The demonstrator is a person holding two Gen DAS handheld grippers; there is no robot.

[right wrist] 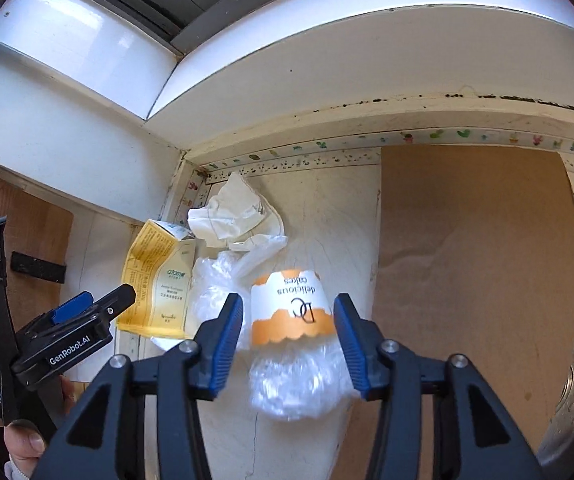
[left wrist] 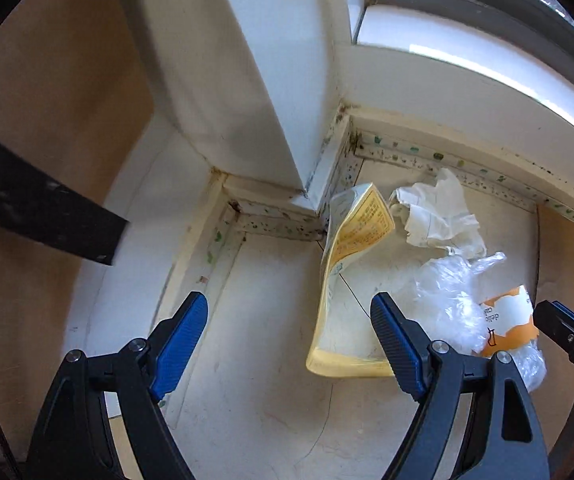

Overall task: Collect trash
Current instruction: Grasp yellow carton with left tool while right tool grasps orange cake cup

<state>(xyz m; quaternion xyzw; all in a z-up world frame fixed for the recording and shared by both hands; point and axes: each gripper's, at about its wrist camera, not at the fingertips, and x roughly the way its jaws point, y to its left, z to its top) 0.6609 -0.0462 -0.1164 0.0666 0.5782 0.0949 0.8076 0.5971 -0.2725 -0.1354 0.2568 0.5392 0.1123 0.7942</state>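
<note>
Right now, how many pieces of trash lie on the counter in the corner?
4: crumpled white paper deepest in the corner, yellow pouch left, clear plastic bag in the middle, cake wrapper nearest, between the right gripper fingers. Smaller bits may hide underneath.

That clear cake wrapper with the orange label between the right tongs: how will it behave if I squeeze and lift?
The cake wrapper is thin crinkled film, so it will likely crumple flat and weigh almost nothing. Its glossy surface may slip, so pinch at the label band. It looks unlikely to roll.

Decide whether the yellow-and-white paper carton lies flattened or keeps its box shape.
Flattened: the yellow-and-white paper carton lies crushed and bent on the pale countertop.
</note>
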